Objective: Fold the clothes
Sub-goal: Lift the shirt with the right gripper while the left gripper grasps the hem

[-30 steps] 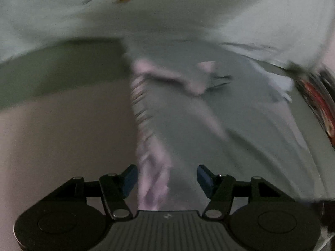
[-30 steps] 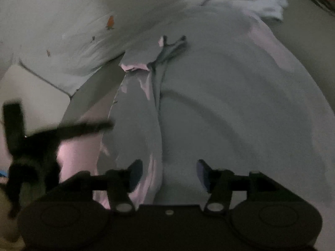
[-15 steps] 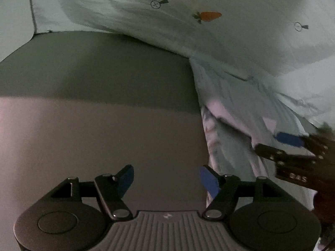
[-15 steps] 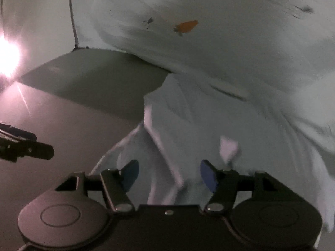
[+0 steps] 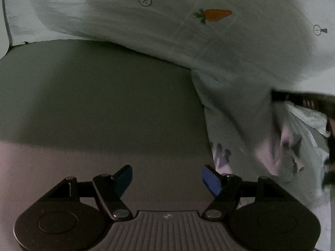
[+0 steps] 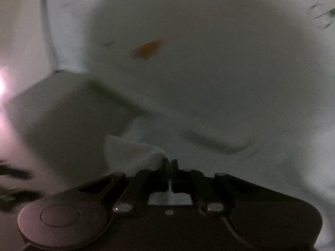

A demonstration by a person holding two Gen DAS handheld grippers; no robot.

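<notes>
Pale garment [image 6: 134, 152] seems pinched in closed right tongs [image 6: 170, 163]; left tongs [image 5: 166, 177] spread, empty.

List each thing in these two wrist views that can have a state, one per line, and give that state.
Left tool: open, nothing between its fingers, over bare dark surface.
Right tool: shut, pale cloth pinched between its fingers; jaws have just been closing.
Pale garment: rumpled, not yet folded.
Carrot-print sheet: spread behind the garment, creased.
</notes>
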